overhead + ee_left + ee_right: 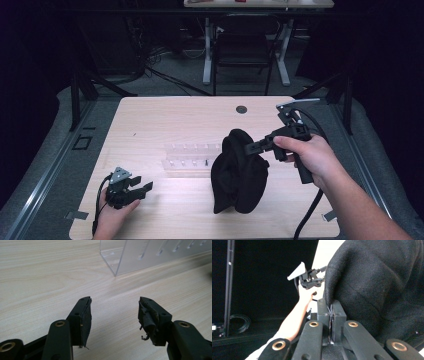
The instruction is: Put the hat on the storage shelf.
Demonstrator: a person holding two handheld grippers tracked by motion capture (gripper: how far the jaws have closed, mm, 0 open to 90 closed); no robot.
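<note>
A dark room surrounds the pale wooden worktop (165, 120). The right tool (256, 146) has its jaws pressed together on the edge of a black cloth (239, 172), lifted near the middle-right. The left tool (141, 189), jaws spread and empty, rests near-left beside a clear rack (192, 159). A steady pinch should keep the cloth from slipping.
</note>
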